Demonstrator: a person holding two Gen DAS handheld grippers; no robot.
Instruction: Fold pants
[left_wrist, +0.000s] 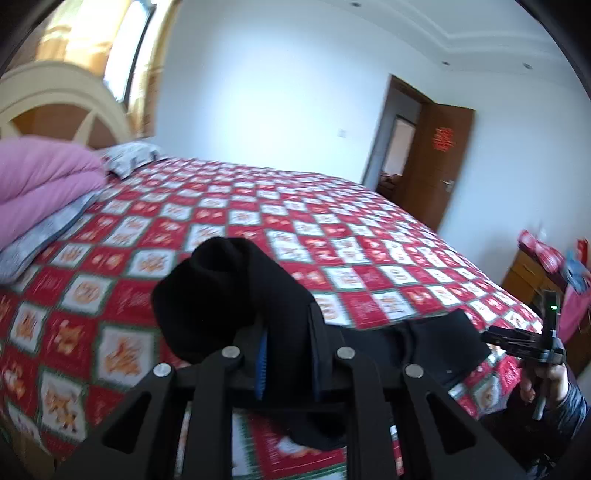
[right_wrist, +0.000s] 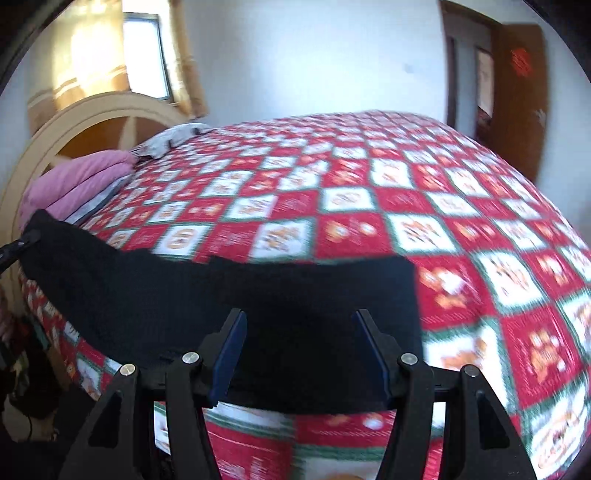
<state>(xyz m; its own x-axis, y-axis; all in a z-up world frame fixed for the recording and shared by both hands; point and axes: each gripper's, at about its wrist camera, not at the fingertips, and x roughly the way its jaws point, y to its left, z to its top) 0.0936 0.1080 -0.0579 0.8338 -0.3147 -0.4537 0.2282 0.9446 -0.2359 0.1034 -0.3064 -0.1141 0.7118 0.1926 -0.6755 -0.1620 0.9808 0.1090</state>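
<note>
Black pants (left_wrist: 221, 295) are bunched and lifted between the fingers of my left gripper (left_wrist: 288, 354), which is shut on them just above the red checked bedspread (left_wrist: 258, 206). From there the cloth runs right to a flatter part (left_wrist: 443, 343). My right gripper (left_wrist: 493, 332), held by a hand (left_wrist: 554, 380), is at that far edge. In the right wrist view the pants (right_wrist: 295, 295) spread as a wide dark band reaching past both fingers. The right gripper (right_wrist: 301, 332) stands open over it, blue pads (right_wrist: 229, 354) far apart. The left gripper's tip (right_wrist: 18, 245) holds the band's left end.
A pink quilt (left_wrist: 40, 181) and grey pillows (left_wrist: 129, 157) lie at the headboard (left_wrist: 62, 96). An open brown door (left_wrist: 439, 162) is beyond the bed. A wooden cabinet with red items (left_wrist: 535, 266) stands at the right. The bed's near edge lies just below the grippers.
</note>
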